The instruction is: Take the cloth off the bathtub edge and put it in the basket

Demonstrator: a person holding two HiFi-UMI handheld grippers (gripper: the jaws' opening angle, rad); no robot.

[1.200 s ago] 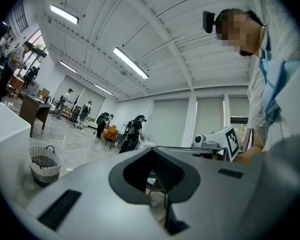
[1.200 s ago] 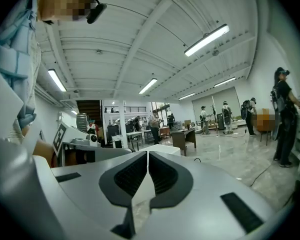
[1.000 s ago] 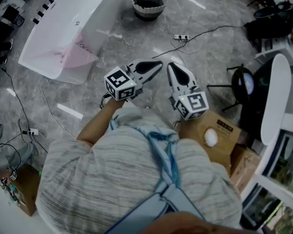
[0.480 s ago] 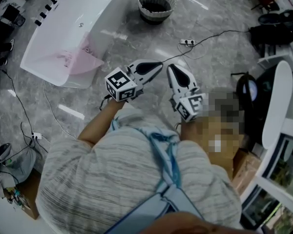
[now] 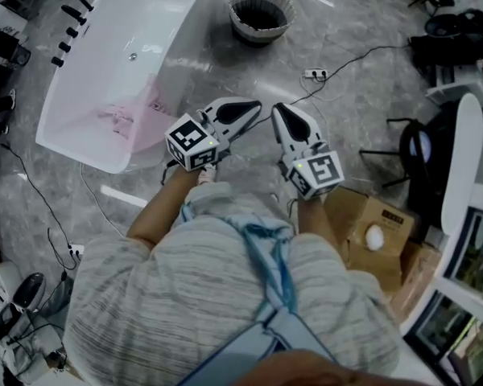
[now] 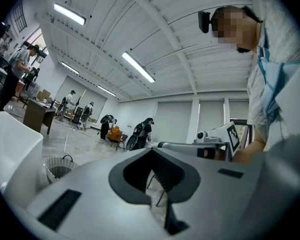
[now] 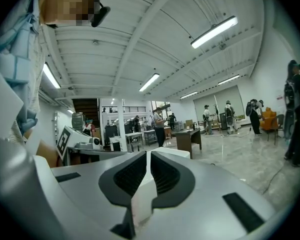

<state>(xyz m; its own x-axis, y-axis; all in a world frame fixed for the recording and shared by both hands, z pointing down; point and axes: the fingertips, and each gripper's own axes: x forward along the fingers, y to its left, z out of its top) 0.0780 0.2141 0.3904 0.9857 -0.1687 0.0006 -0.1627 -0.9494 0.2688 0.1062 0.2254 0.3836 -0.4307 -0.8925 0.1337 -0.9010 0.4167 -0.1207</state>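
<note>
Head view, pink cloth (image 5: 130, 119): white bathtub (image 5: 181, 30) edge, ten o'clock
Round woven basket (image 5: 262, 16): twelve o'clock
Left gripper (image 5: 249, 109), right gripper (image 5: 283, 117): jaws together, empty

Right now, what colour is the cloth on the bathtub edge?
Pale pink. The cloth shows best in the head view, draped over the white bathtub.

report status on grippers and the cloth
Left gripper and right gripper shut, empty. Pink cloth draped on bathtub edge, untouched. Power strip on floor short of basket.
</note>
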